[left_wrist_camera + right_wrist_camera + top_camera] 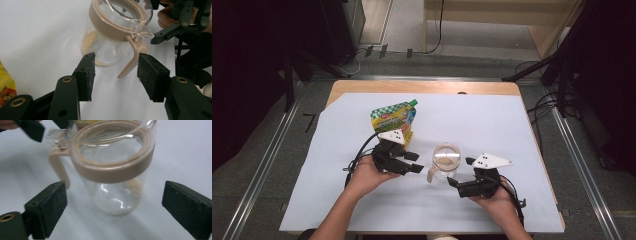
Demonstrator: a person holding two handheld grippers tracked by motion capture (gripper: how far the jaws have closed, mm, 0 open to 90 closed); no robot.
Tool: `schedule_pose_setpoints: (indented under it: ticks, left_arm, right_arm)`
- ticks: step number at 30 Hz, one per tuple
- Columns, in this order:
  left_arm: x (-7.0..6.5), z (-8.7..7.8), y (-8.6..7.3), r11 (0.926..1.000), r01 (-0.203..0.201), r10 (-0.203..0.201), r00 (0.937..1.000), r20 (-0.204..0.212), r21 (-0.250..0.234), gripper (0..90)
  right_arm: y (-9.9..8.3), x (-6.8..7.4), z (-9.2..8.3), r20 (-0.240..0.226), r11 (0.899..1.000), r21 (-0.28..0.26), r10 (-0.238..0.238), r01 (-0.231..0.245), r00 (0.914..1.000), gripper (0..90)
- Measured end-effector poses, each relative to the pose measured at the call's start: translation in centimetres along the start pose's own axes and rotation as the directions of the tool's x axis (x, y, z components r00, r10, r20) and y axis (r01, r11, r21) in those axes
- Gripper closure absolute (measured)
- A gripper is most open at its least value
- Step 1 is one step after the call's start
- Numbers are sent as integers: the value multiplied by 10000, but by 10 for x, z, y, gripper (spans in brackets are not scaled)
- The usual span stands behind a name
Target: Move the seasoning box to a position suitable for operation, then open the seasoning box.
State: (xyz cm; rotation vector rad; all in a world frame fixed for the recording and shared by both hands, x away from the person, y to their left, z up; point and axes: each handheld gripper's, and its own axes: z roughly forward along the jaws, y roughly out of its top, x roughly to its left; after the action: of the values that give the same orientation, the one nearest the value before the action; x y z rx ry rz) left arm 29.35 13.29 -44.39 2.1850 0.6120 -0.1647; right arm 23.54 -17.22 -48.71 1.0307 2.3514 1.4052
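Two grippers: both black two-jaw tools, one in each of the person's hands, set to either side of a jar on the table.
Jar: clear glass jar (pixel 446 161) with a beige plastic collar, a beige lever handle and a clear hinged lid; it stands upright on the white sheet (pixel 512 130) near the table's middle, between the two grippers (a little pale yellow powder lies at its bottom).
Jar handle: beige lever (pixel 132 58) hangs down the jar's side towards the person, its tip ahead of the left gripper's jaws and touching neither pad.
Left gripper: left gripper (pixel 408 163) sits just left of the jar, jaws about half apart, nothing held; its pads (pixel 86 75) point at the jar's base and handle.
Right gripper: right gripper (pixel 461 179) lies just right of the jar and nearer the person, jaws spread wide, nothing between the pads; in its own view the jar stands ahead of the gap, clear of both pads (pixel 47 207).
Pouch: green and yellow printed spouted pouch (pixel 393 117) lies on the sheet behind the left gripper, well back from the jar.
Table: light wooden tabletop (pixel 422 87) shows along the far edge beyond the sheet.
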Motion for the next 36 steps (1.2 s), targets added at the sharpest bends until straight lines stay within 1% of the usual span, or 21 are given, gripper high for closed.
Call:
schedule_pose_setpoints:
  ticks: [2,3,5,7,10,13,14,15,16,17,18,20,21,24,25,26,29,31,32,33,36]
  left_arm:
    - [-1,1,0,10000,0,0,10000,24,24,536]
    - [-1,1,0,10000,33,-33,10000,52,36,552]
    - [-2,2,1,9999,43,-44,10000,70,103,594]
    - [-3,4,0,9999,84,-85,10000,52,128,632]
    - [-4,7,0,9997,192,-194,9997,119,170,675]
    - [-3,11,0,9993,234,-240,9995,189,284,719]
    - [-3,11,0,9993,234,-240,9995,189,284,737]
    - [-4,13,0,9991,252,-262,9992,286,337,765]
    - [-4,13,0,9991,252,-262,9992,286,337,787]
    - [-5,14,0,9990,219,-233,9991,354,377,794]
    - [-5,15,0,9987,263,-279,9989,380,429,795]
    - [-5,16,0,9983,330,-344,9990,281,476,798]
    - [-6,17,0,9983,328,-342,9990,293,473,818]
    - [-7,17,1,9986,311,-323,9991,270,424,878]
    - [-8,19,1,9988,266,-281,9989,369,403,891]
    - [-9,20,2,9986,249,-265,9990,351,466,900]
    - [-9,23,2,9986,236,-253,9990,356,483,900]
    - [-9,24,2,9984,213,-230,9992,315,522,900]
    - [-10,25,2,9980,118,-127,9998,137,628,900]
    - [-10,26,2,9979,53,-57,10000,65,648,900]
    - [-9,28,1,9977,7,-12,10000,80,672,900]
  right_arm:
    - [-1,2,-7,86,9999,3,-159,159,9998,140]
    - [-2,2,-10,72,9998,-1,-189,189,9998,143]
    - [-2,1,-16,-157,9999,-7,-160,159,9998,213]
    - [0,1,-19,-263,9998,-65,-194,192,9995,235]
    - [2,0,-23,-606,9993,-62,-372,369,9975,315]
    - [4,0,-26,-689,9987,25,-506,509,9963,403]
    - [4,0,-26,-689,9987,25,-506,509,9963,403]
    - [4,-1,-27,-739,9985,125,-513,524,9959,466]
    - [4,-2,-27,-800,9984,177,-512,528,9955,498]
    - [5,-2,-27,-892,9986,189,-481,500,9949,534]
    - [5,-2,-27,-932,9988,261,-392,418,9949,594]
    - [5,-2,-26,-1001,9984,526,-165,218,9948,654]
    - [5,-2,-26,-1000,9976,650,-157,223,9949,700]
    - [5,-2,-26,-990,9969,740,-194,268,9949,817]
    - [5,-1,-26,-935,9969,750,-184,255,9955,846]
    - [5,-1,-26,-916,9967,777,-175,247,9956,885]
    - [4,-1,-24,-833,9960,846,-224,295,9963,900]
    - [4,-1,-21,-845,9959,897,-41,117,9964,900]
    - [4,0,-18,-869,9958,913,3,77,9962,900]
    - [4,0,-16,-871,9956,937,-3,85,9962,900]
    - [4,3,-12,-850,9955,941,-62,142,9964,900]
